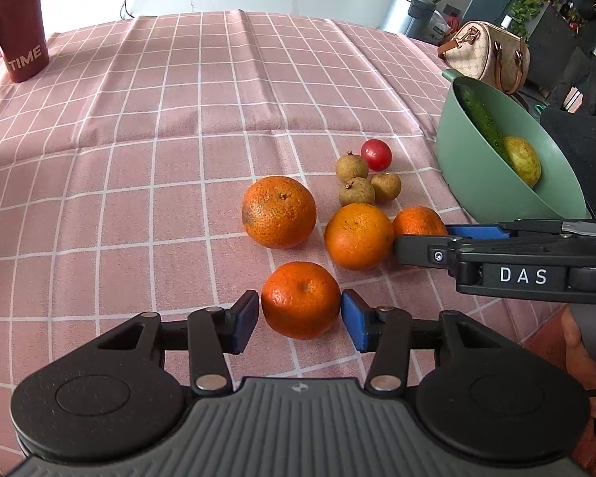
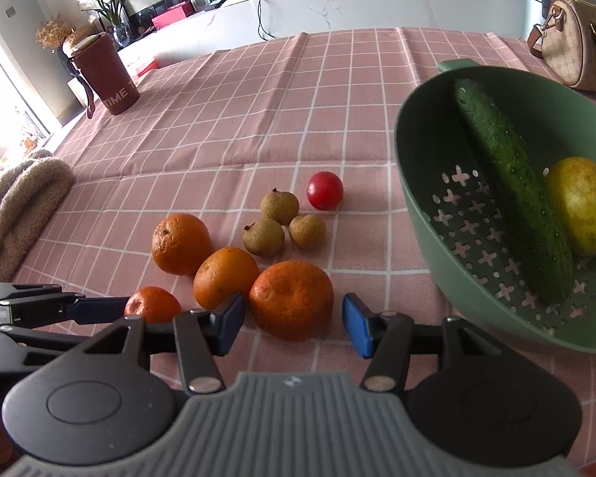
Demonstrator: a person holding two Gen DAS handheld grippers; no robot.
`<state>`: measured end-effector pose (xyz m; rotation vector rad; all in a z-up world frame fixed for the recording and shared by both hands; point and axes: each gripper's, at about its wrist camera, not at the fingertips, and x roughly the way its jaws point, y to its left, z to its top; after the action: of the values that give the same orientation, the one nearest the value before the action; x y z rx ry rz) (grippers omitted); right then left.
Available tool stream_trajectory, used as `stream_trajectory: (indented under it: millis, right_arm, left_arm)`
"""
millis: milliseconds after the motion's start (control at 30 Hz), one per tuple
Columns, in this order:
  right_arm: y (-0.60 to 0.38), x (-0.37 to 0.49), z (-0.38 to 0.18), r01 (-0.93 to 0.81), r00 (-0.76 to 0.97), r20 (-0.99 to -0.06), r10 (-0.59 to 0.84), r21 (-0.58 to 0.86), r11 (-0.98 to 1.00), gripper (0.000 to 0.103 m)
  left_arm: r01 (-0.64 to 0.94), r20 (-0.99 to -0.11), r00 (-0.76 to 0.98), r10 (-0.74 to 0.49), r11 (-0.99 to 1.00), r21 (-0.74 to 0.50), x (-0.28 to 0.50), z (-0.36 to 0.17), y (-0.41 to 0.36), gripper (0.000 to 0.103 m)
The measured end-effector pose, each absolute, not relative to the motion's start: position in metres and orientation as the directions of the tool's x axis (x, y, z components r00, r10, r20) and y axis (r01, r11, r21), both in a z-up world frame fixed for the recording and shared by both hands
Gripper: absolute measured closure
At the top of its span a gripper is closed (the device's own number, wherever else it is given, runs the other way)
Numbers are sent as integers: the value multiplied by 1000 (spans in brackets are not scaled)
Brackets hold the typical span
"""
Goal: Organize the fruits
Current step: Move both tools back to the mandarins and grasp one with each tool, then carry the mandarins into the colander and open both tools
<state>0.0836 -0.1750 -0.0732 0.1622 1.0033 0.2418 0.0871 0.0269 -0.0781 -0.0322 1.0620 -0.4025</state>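
On my left wrist view, a red cup (image 1: 18,28) stands at ten o'clock on the checked surface (image 1: 178,119). My left gripper (image 1: 300,316) has its jaws narrowed onto a small orange (image 1: 301,299), both pads touching it. Three more oranges lie just beyond, at twelve to one o'clock, with three longans (image 1: 361,179) and a tomato (image 1: 376,154) behind them. My right gripper (image 2: 294,324) straddles another orange (image 2: 292,298) with jaws wide, a gap showing on the right side. At two o'clock on the right view sits the green colander (image 2: 417,206), holding a cucumber (image 2: 512,190) and a pear (image 2: 582,204) side by side.
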Motion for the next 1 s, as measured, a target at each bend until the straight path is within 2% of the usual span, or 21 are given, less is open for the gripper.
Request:
stream_trajectory:
  millis: [133, 200, 733, 1000]
  right_arm:
    - [-175, 85, -75, -132, 504, -810, 299, 270, 954, 52]
    - [-176, 85, -75, -131, 506, -809, 299, 271, 954, 59]
    - [-171, 75, -68, -152, 516, -813, 271, 224, 963, 63]
    - [-168, 58, -45, -210, 540, -792, 287, 203, 956, 63]
  left_arm:
    - [304, -837, 418, -352, 923, -237, 87, -78, 28, 54]
    - [300, -835, 418, -357, 922, -245, 87, -78, 29, 55]
    - [249, -817, 463, -345, 935, -253, 81, -68, 39, 56]
    - [218, -783, 518, -343, 939, -267, 69, -40, 40, 56]
